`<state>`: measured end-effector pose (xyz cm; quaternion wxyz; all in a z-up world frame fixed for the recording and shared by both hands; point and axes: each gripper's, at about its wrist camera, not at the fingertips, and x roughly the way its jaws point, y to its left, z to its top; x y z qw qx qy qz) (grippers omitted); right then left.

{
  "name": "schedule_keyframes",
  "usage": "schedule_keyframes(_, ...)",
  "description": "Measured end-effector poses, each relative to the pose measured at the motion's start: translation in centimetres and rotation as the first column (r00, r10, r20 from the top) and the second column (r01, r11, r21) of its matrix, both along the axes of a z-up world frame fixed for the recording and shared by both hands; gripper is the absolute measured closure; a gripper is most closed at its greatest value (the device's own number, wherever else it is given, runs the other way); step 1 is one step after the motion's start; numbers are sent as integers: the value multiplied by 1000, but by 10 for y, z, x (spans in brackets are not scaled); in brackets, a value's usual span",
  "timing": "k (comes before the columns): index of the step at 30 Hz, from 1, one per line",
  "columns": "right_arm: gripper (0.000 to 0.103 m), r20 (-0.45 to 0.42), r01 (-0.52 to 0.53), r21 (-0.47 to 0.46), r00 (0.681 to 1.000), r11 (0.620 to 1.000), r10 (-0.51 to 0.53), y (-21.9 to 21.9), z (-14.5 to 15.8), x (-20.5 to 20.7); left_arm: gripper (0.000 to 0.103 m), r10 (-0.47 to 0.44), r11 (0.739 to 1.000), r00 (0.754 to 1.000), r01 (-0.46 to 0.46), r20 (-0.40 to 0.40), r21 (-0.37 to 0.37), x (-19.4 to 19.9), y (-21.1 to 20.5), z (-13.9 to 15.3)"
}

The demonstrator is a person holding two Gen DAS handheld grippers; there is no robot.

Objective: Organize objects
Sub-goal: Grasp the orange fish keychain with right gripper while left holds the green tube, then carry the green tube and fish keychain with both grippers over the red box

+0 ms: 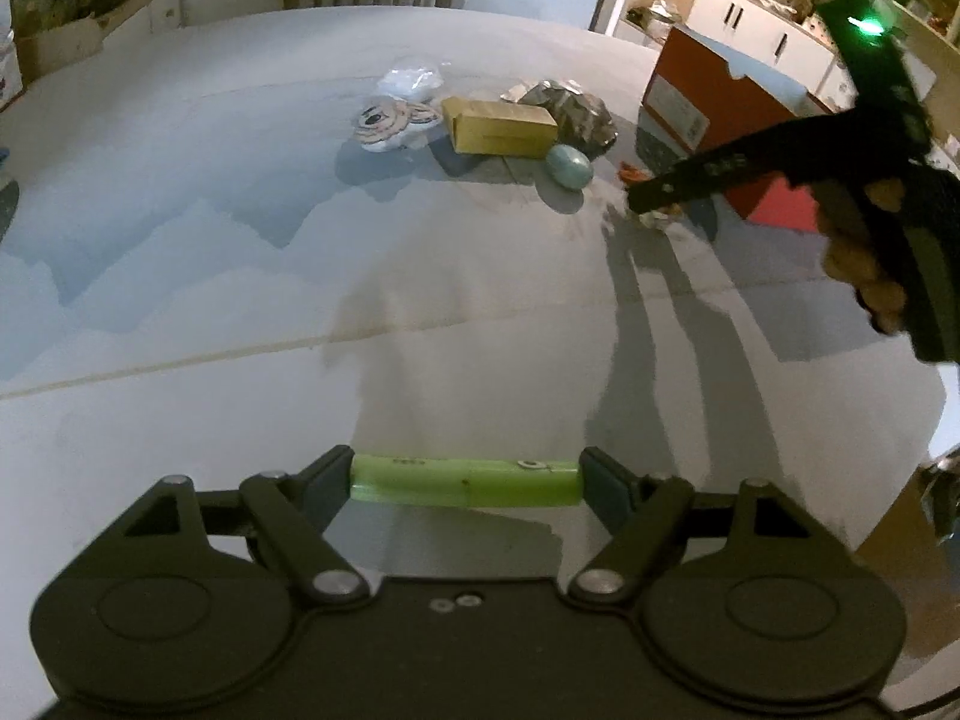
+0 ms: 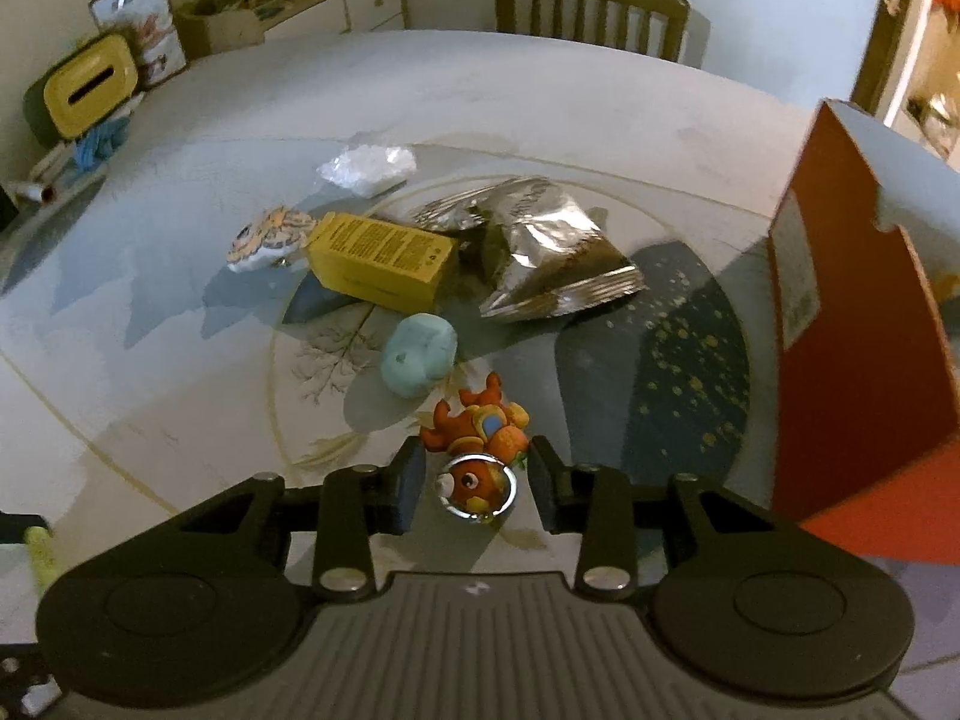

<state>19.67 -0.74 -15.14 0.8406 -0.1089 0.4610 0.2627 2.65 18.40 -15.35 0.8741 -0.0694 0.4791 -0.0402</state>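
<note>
My left gripper is shut on a light green stick, held crosswise by its two ends just above the pale table. My right gripper stands open around a small orange toy figure with a metal ring, which lies on the table with a gap on each side between it and the pads. In the left wrist view the right gripper points down at the table's right side, held by a hand.
Beyond the toy lie a pale blue soft lump, a yellow carton, a silver foil bag, a white plastic bag and a round patterned piece. A tall red box stands at the right. A chair is behind the table.
</note>
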Motion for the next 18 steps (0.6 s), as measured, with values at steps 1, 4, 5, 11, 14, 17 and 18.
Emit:
schedule_keyframes(1, 67, -3, 5, 10, 1000, 1000, -5, -3, 3, -1, 23, 3, 1000, 1000, -3, 0, -1, 2, -1, 0)
schedule_keyframes(4, 67, 5, 13, 27, 1000, 1000, -14, -13, 15, -6, 23, 10, 1000, 1000, -10, 0, 2, 11, -6, 2)
schedule_keyframes(5, 67, 4, 20, 35, 1000, 999, -20, -18, 20, -7, 23, 7, 1000, 1000, -7, 7, 0, 13, -8, 4)
schedule_keyframes(11, 67, 14, 54, 84, 998, 995, -56, -47, 49, -11, 23, -23, 1000, 998, 22, 60, 13, 37, -30, 29)
schedule_keyframes(14, 67, 29, 64, 96, 997, 993, -67, -62, 64, -12, 23, -37, 999, 994, 36, 101, 16, 53, -45, 49)
schedule_keyframes(17, 67, 38, 77, 112, 996, 991, -82, -79, 79, -10, 23, -45, 999, 989, 45, 144, 4, 72, -61, 70)
schedule_keyframes(18, 67, 42, 81, 119, 995, 989, -87, -84, 84, -10, 23, -53, 999, 986, 53, 160, 4, 78, -67, 76)
